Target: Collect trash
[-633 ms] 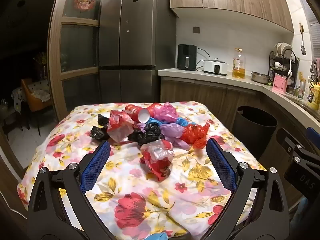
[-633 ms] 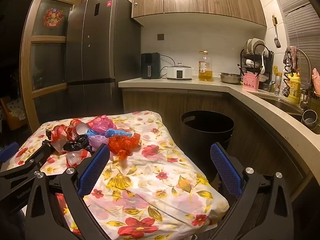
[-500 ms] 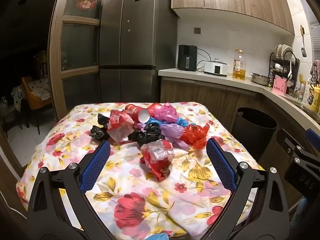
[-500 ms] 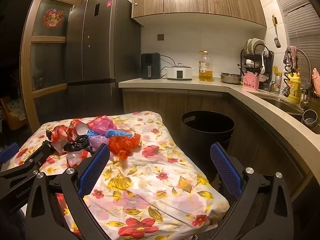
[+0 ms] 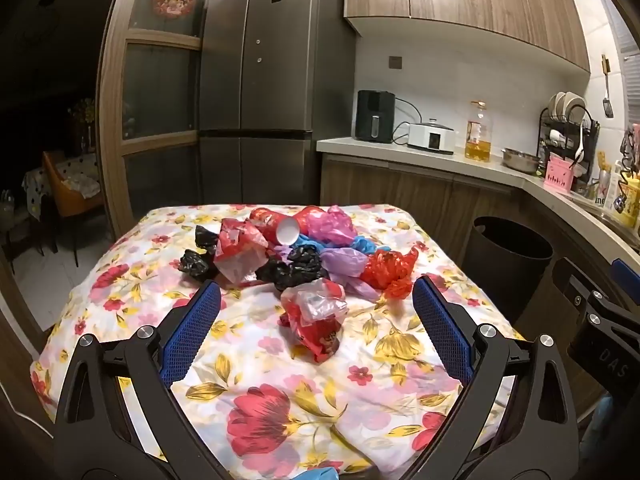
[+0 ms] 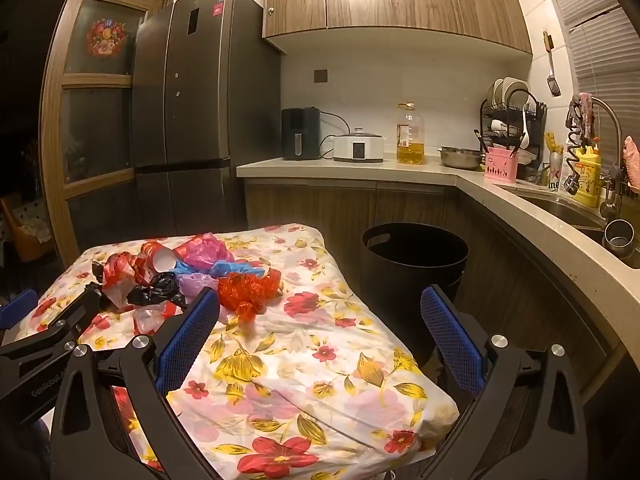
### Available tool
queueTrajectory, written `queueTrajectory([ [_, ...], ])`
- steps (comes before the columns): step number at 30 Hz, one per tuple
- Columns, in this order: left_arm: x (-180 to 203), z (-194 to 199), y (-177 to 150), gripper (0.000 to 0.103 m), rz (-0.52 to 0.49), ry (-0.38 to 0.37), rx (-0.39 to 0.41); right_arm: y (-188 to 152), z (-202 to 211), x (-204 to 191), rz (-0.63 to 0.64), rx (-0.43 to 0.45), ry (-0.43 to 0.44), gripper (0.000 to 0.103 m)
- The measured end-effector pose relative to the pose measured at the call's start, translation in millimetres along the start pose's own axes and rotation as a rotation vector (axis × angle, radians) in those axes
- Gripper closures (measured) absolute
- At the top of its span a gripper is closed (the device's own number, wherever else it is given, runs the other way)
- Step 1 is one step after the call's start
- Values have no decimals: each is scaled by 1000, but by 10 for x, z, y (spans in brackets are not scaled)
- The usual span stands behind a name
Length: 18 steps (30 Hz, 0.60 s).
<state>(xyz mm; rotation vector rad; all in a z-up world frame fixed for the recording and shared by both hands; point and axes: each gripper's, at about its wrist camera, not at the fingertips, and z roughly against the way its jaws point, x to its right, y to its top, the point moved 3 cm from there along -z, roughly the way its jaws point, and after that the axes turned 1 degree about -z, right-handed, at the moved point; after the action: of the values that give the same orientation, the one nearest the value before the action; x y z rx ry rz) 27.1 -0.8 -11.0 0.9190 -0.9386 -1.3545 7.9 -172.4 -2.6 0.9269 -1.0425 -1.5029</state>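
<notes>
While both the left tool (image 5: 316, 308) and right tool (image 6: 320, 320) gape wide and empty, crumpled bags (image 5: 304, 248) sit mid-frame on the worktop (image 5: 280, 380), the bin (image 6: 414, 258) waiting right of it.

Left gripper (image 5: 316, 320) and right gripper (image 6: 320, 320) both gape wide, empty, held level side by side

Right tongs (image 5: 624, 276) cut off at three o'clock; trash bin (image 6: 414, 256) interior too dark to read; desk (image 6: 280, 360) edge hides its base.
</notes>
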Motion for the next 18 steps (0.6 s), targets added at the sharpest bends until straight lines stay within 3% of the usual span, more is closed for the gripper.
queueTrajectory([
  [18, 5, -28, -14, 8, 6, 0, -1, 17, 19, 2, -3, 5, 1, 5],
])
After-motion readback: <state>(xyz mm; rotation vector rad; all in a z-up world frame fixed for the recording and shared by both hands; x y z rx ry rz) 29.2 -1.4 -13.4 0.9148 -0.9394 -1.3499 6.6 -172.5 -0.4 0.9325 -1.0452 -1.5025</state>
